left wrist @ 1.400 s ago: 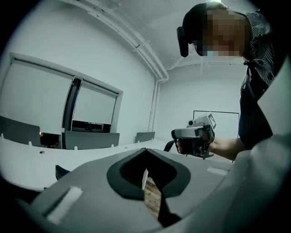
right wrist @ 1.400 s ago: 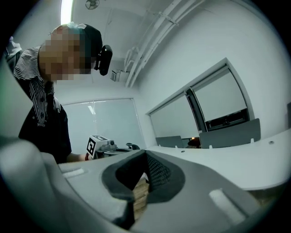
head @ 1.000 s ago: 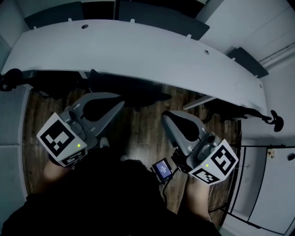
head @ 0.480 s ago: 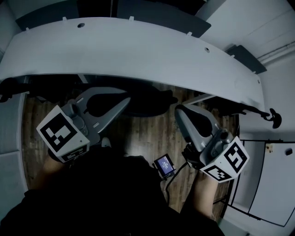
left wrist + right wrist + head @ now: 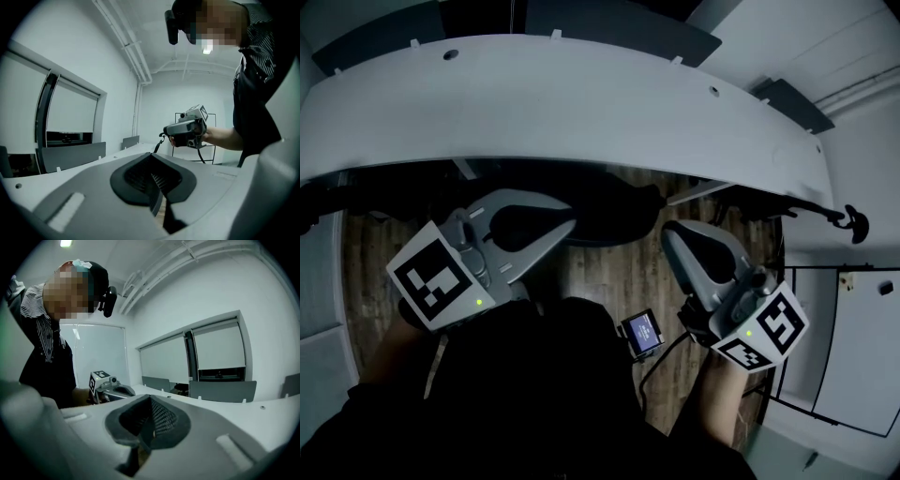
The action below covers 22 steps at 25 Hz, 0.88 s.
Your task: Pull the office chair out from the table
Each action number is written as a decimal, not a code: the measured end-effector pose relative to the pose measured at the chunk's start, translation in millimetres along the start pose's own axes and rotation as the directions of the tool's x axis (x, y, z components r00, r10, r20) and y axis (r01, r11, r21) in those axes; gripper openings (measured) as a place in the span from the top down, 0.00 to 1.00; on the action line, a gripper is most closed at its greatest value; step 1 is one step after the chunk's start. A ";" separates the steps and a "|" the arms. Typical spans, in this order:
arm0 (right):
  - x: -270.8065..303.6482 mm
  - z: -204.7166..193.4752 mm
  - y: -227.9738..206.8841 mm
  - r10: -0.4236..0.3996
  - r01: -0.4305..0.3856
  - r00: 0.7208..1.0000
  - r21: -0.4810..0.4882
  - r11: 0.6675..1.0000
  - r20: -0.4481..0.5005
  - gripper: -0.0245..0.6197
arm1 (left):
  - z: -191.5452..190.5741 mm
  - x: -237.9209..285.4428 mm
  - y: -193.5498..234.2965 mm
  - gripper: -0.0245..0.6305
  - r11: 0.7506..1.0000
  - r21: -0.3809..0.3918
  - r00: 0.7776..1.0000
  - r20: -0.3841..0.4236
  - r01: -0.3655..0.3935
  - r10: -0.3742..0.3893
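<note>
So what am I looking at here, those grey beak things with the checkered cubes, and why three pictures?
A person holds two hand tools, the left gripper and right gripper; the cubes are part of them. The head view comes from a camera on the person's head, looking down at a white table with a dark office chair tucked under it, over a wooden floor. The other two come from cameras riding on each gripper. Both grippers are shut and hold nothing.

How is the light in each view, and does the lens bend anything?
Head view: dim; the table edge curves into an arc, and the office chair under it is nearly lost in shadow. Left gripper view: bright room, black round border. Right gripper view: the same border.
</note>
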State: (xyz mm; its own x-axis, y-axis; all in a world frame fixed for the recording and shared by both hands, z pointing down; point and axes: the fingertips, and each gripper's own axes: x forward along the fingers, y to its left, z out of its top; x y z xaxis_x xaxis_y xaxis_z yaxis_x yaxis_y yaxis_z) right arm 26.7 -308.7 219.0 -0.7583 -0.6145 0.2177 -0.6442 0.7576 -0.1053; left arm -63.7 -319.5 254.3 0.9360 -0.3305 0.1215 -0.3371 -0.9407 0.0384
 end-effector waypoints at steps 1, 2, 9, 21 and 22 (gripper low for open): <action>2.0 -0.7 -1.1 -0.007 0.007 1.000 -0.004 1.000 -0.005 0.96 | -2.4 0.2 1.1 0.96 1.000 0.004 1.000 -0.007 0.010 -0.010; 3.4 -2.0 -3.0 -0.012 0.012 1.000 -0.006 1.000 -0.009 0.96 | -4.2 1.1 2.5 0.96 1.000 0.006 1.000 -0.013 0.016 -0.016; 9.3 -6.4 -29.5 -0.031 0.030 0.999 -0.012 0.999 -0.029 0.96 | -0.5 16.0 16.7 0.96 0.998 -0.069 1.000 0.029 0.008 -0.006; 13.5 -8.9 -60.6 0.067 -0.068 0.997 -0.017 0.998 -0.040 0.96 | -6.1 40.8 31.4 0.96 0.984 -0.153 0.996 0.011 -0.091 0.094; 13.6 -10.5 -61.3 0.073 -0.074 0.996 -0.019 0.997 -0.042 0.96 | -8.6 41.9 31.2 0.96 0.984 -0.147 0.995 0.000 -0.098 0.099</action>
State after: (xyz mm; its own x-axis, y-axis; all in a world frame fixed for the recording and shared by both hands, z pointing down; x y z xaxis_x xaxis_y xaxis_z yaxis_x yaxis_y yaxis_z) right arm 56.9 -361.2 238.6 -0.7985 -0.5477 0.2499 -0.5843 0.8050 -0.1026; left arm -35.9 -362.0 269.1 0.8980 -0.4221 0.1245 -0.4385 -0.8821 0.1722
